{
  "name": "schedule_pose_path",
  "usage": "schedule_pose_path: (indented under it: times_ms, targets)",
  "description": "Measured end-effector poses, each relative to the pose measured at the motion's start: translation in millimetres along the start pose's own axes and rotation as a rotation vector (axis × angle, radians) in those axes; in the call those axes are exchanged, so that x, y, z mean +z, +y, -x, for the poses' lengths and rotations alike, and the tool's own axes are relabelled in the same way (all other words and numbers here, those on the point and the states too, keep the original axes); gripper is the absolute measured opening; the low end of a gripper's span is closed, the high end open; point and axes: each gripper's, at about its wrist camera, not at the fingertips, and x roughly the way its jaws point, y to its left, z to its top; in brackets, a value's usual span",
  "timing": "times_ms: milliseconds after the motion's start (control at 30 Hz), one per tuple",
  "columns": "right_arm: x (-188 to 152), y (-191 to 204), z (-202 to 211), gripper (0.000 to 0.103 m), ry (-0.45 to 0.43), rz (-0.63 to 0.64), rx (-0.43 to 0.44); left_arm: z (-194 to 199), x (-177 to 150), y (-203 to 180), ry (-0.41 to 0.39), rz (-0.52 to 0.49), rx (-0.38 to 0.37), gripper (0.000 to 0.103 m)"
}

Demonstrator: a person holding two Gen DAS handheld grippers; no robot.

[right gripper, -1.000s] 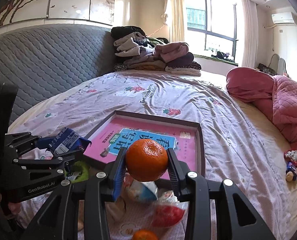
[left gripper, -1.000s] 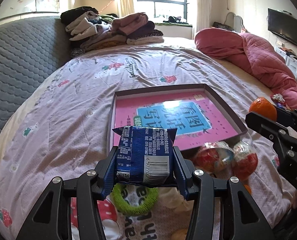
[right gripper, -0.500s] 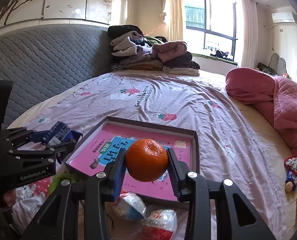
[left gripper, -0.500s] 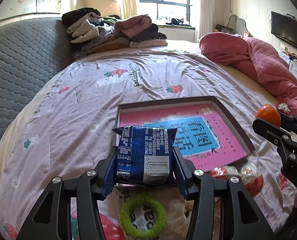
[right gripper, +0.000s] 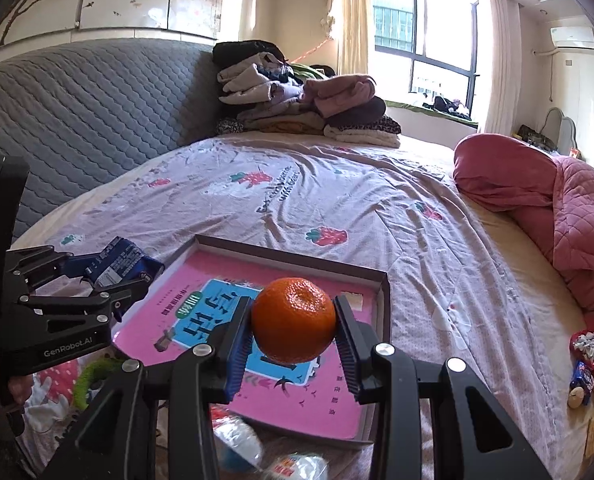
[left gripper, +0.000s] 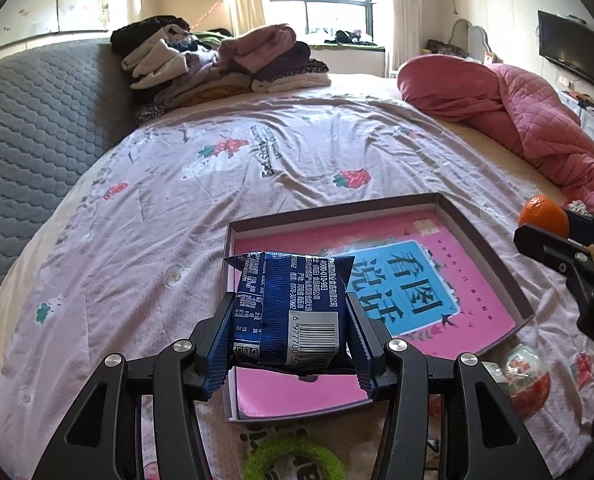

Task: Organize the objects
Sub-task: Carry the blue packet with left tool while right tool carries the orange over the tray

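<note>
Bed [left gripper: 257, 168] carries a shallow box [left gripper: 493, 256] with pink book inside. Left tongs [left gripper: 289, 336] clamp a blue snack packet [left gripper: 293, 304]; right tongs [right gripper: 293, 326] clamp an orange [right gripper: 293, 320].

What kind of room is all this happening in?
Most likely a home bedroom: a bed with a strawberry-print sheet, a grey padded headboard, folded clothes piled at its head and a pink quilt.
</note>
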Motion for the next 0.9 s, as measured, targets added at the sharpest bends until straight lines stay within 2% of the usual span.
schedule_pose_path:
  times_ms: [167, 400, 900]
  targets:
    - [-2.7, -3.7, -17.2, 0.040, 0.036, -0.014, 0.012, -17.8, -0.6, 8.4, 0.030, 0.026, 0.003, 0.053]
    - [-4.8, -5.3, -36.8, 0.040, 0.076, -0.011, 0.017, -37.2, -3.1, 6.0, 0.059, 0.015, 0.013, 0.053]
    - [-30.9, -11.9, -81.0, 0.040, 0.243, -0.002, 0.021, -71.9, -18.9, 0.5, 0.144, -0.006, 0.018, 0.053]
